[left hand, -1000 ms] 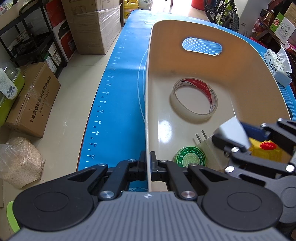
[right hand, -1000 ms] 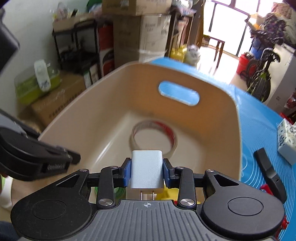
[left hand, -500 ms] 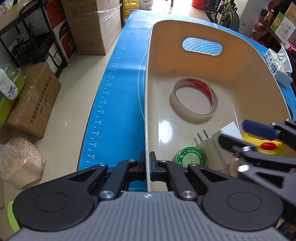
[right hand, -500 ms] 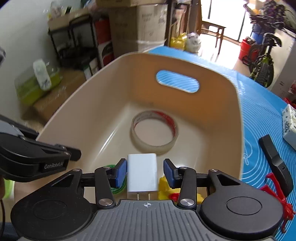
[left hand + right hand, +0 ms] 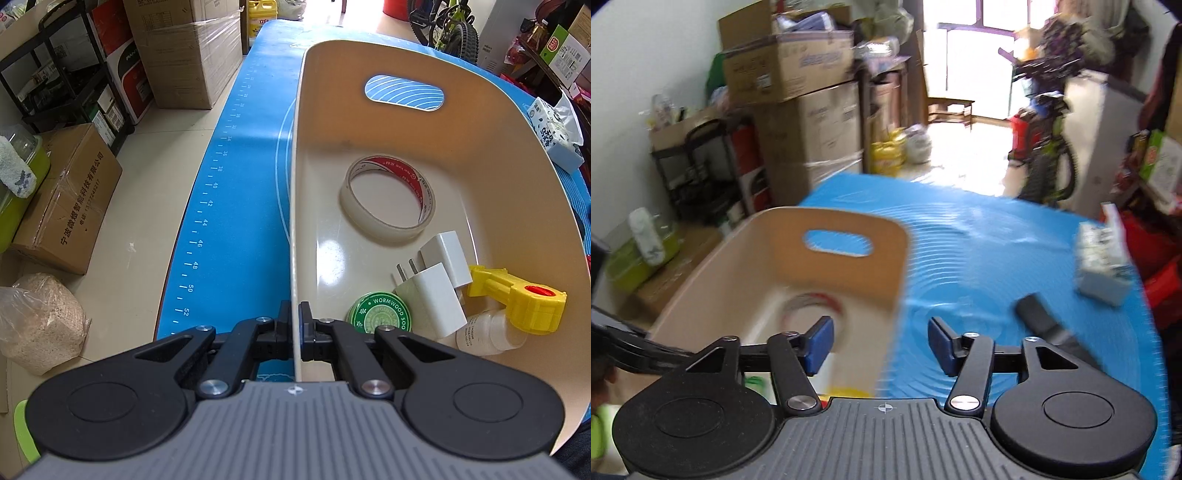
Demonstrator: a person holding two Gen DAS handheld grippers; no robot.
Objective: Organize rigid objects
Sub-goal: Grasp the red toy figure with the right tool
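Observation:
A beige bin (image 5: 491,155) stands on the blue mat (image 5: 240,184). My left gripper (image 5: 294,325) is shut on the bin's near left rim. Inside the bin lie a tape roll (image 5: 388,199), a white charger (image 5: 439,280), a green round tin (image 5: 378,314), a yellow tool (image 5: 521,299) and a small white bottle (image 5: 487,332). My right gripper (image 5: 881,341) is open and empty, above the bin's right wall (image 5: 864,266). A black object (image 5: 1049,328) lies on the mat to its right.
A tissue pack (image 5: 1102,266) sits on the mat's right side, also in the left wrist view (image 5: 554,136). Cardboard boxes (image 5: 62,199) and a shelf rack (image 5: 55,74) stand on the floor to the left. A bicycle (image 5: 1049,147) stands at the back.
My right gripper opened and let the white charger drop into the bin, then pulled up and swung right. My left gripper has stayed on the rim.

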